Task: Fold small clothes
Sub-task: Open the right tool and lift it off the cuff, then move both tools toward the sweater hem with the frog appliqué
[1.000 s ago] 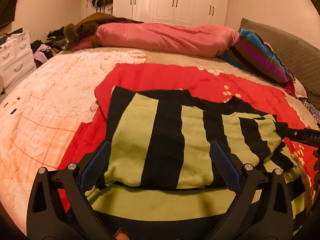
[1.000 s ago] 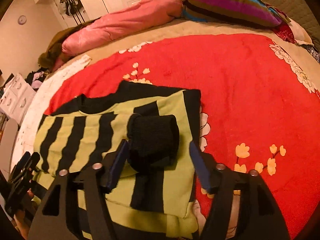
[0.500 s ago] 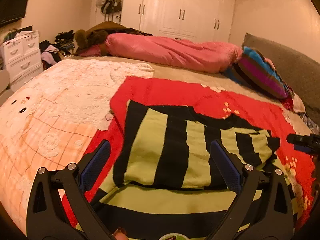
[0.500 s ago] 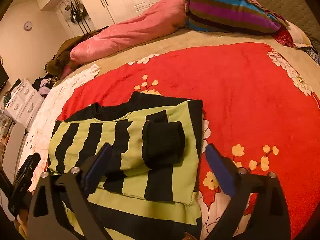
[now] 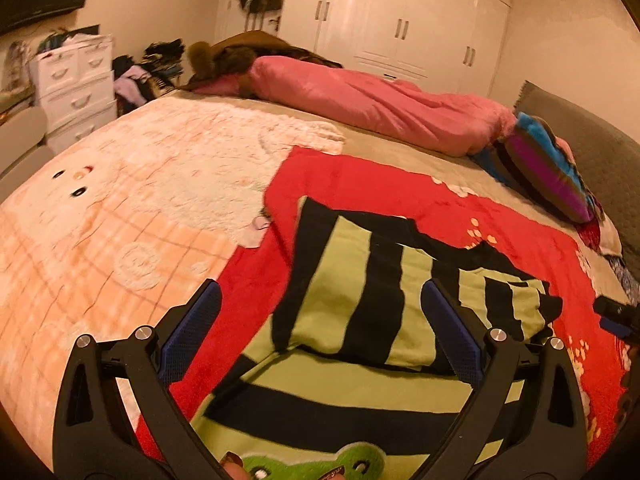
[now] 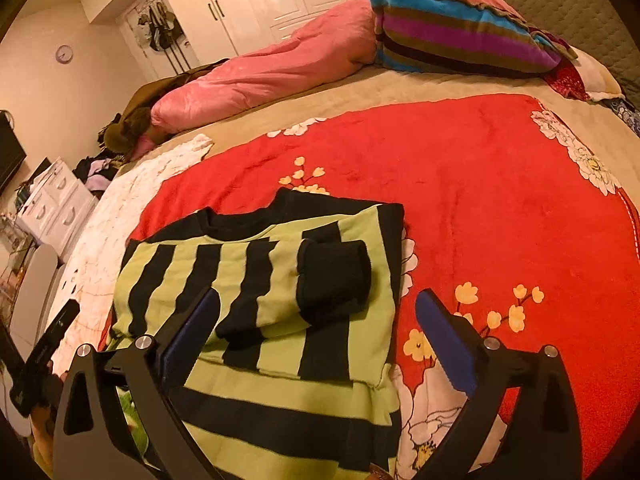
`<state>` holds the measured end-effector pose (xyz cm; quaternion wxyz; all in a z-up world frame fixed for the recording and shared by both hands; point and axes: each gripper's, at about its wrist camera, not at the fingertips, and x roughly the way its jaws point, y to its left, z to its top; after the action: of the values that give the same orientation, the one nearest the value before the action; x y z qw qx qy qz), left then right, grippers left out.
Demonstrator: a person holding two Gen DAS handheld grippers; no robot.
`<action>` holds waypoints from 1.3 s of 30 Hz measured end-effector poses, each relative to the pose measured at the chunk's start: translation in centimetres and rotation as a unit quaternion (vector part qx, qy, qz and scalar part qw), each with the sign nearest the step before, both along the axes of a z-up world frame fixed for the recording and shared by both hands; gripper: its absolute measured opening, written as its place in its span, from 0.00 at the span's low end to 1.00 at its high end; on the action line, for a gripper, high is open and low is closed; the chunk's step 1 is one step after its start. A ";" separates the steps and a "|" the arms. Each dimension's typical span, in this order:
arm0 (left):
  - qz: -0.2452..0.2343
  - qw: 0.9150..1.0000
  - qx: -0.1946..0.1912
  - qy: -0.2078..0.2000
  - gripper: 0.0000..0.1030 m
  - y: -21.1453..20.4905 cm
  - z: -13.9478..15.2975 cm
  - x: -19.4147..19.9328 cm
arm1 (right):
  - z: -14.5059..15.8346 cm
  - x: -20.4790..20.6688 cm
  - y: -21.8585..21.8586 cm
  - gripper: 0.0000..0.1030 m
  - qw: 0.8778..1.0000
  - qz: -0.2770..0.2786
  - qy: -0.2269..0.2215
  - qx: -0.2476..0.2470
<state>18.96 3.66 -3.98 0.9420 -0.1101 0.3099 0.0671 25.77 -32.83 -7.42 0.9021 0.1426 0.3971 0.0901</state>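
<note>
On the red blanket [image 6: 500, 200], one striped sweater [image 6: 280, 280] — both grippers' jaws spread, empty.

Sweater [image 5: 360, 400] hem beyond bottom edge

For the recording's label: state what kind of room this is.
A bedroom in a home, most likely. The striped sweater lies on a bed under a red blanket, with a pink duvet behind it and a white wardrobe along the wall.

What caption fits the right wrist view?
Open right gripper above a striped sweater, sleeve cuff folded across it, on a red blanket.
</note>
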 end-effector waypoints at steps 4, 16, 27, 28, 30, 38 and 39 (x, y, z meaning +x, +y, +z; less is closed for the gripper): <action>0.010 1.000 0.005 0.002 0.91 0.5 0.3 -1.5 | 0.5 -1.1 0.2 0.95 1.000 0.012 -0.003 -0.001; 0.020 1.000 0.014 0.004 0.91 1.7 2.1 -6.2 | 2.1 -4.7 1.3 0.95 0.999 0.048 -0.012 0.009; 0.033 0.999 0.015 0.010 0.91 2.7 3.5 -10.0 | 3.3 -8.3 1.4 0.95 0.997 0.081 -0.013 0.005; 0.034 0.999 0.016 0.010 0.91 2.8 3.7 -10.3 | 3.3 -8.6 1.5 0.95 0.996 0.083 -0.011 0.003; 0.036 0.999 0.015 0.011 0.91 3.0 4.0 -10.9 | 3.2 -9.4 1.4 0.95 0.996 0.088 -0.009 0.002; 0.047 0.999 0.015 0.017 0.91 4.1 4.6 -13.0 | 3.1 -11.3 1.3 0.95 0.995 0.104 0.001 0.004; 0.049 0.999 0.015 0.019 0.91 4.3 4.7 -13.3 | 3.1 -11.6 1.3 0.95 0.994 0.108 0.001 0.004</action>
<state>5.70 7.99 0.75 0.9330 -0.1099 0.3212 0.1194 14.15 -31.55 -4.29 0.8860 0.1029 0.4110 0.1883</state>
